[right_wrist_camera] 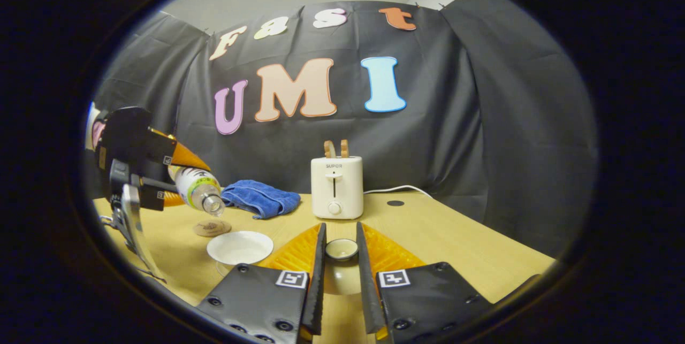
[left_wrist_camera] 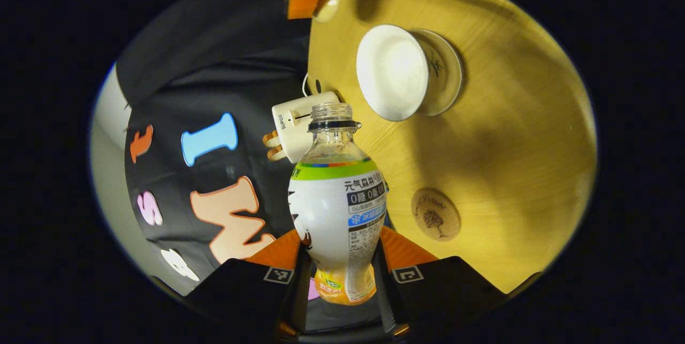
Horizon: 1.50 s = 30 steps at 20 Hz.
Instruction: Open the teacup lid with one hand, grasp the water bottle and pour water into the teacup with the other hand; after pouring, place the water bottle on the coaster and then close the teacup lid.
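1. Left gripper (left_wrist_camera: 342, 274), at the bottom centre of the left gripper view, has its fingers closed on the lower body of the clear plastic water bottle with a white and green label (left_wrist_camera: 338, 210). The bottle has no cap on. In the right gripper view this gripper (right_wrist_camera: 176, 175) sits at the left, tilting the bottle (right_wrist_camera: 197, 188) mouth-down toward the table.

2. Just right of the bottle's mouth in the left gripper view lies the white teacup on its clear glass saucer (left_wrist_camera: 398, 71). In the right gripper view the cup (right_wrist_camera: 240, 247) is below and slightly right of the mouth. I judge the mouth is not squarely over the cup, so water could land on the light wooden table (left_wrist_camera: 514, 135).

3. Round brown coaster (left_wrist_camera: 435, 213) lies near the lower centre-right of the left gripper view, apart from the cup. A wet bottle set down off-centre could tip.

4. Cream toaster with two slices of bread (right_wrist_camera: 336, 186) stands at the centre of the right gripper view, its cord trailing right. Splashed water reaching it would be a hazard.

5. Right gripper (right_wrist_camera: 340, 272), at the bottom centre of its view, holds the small white teacup lid (right_wrist_camera: 341, 249) between nearly closed fingers. The grip looks narrow, so the lid could slip.
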### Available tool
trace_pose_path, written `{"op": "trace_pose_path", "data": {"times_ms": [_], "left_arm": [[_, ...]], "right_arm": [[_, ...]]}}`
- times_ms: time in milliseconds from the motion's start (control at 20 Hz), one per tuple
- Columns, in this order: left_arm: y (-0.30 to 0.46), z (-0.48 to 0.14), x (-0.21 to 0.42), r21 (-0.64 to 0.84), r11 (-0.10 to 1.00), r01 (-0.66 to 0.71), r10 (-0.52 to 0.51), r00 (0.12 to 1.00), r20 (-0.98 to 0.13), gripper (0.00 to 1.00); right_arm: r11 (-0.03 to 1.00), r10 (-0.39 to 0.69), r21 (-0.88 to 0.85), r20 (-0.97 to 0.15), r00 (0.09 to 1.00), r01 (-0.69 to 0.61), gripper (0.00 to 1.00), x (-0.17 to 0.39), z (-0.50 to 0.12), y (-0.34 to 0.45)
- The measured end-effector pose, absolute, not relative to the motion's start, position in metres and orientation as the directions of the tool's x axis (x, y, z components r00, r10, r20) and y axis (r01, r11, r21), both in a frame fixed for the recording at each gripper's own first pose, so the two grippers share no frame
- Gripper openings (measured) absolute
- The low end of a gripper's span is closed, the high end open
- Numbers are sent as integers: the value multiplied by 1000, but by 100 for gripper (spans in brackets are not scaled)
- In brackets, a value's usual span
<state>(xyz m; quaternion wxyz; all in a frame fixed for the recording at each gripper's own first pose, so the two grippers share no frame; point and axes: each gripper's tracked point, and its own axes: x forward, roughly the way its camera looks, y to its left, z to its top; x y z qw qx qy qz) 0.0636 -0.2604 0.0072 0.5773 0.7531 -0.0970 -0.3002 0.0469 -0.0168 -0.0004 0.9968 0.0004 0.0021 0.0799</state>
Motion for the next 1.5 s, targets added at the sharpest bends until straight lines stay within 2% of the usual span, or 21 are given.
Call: {"op": "trace_pose_path", "data": {"times_ms": [150, 300, 500, 600, 750, 850, 1250, 1500], "left_arm": [[-264, 8, 60, 939, -42, 340, -547, 779, -307, 51], [-259, 24, 67, 858, 257, 445, -561, 791, -242, 48], [-256, 55, 67, 607, 590, 532, -591, 797, -124, 51], [-249, 66, 71, 455, 703, 547, -589, 806, -59, 51], [-242, 69, 78, 228, 791, 568, -582, 813, -6, 50], [-236, 66, 87, 130, 825, 549, -558, 829, 36, 50], [-246, 30, 105, -14, 827, 563, -562, 827, 16, 50], [-247, 11, 112, -30, 826, 563, -563, 826, -29, 51]], "right_arm": [[987, 158, 1, -4, 987, -158, 34, 47, 0, -17], [987, 158, 1, -2, 987, -158, 33, 47, 0, -17], [988, 157, 1, -2, 988, -157, 35, 47, 0, -17], [988, 157, 1, -2, 988, -157, 35, 46, 0, -17], [988, 157, 1, -1, 988, -157, 33, 47, 0, -16], [988, 157, 1, -1, 988, -157, 33, 47, 0, -16], [988, 157, 1, -1, 988, -157, 35, 47, 0, -16], [988, 157, 1, -1, 988, -157, 34, 47, -1, -16]]}}
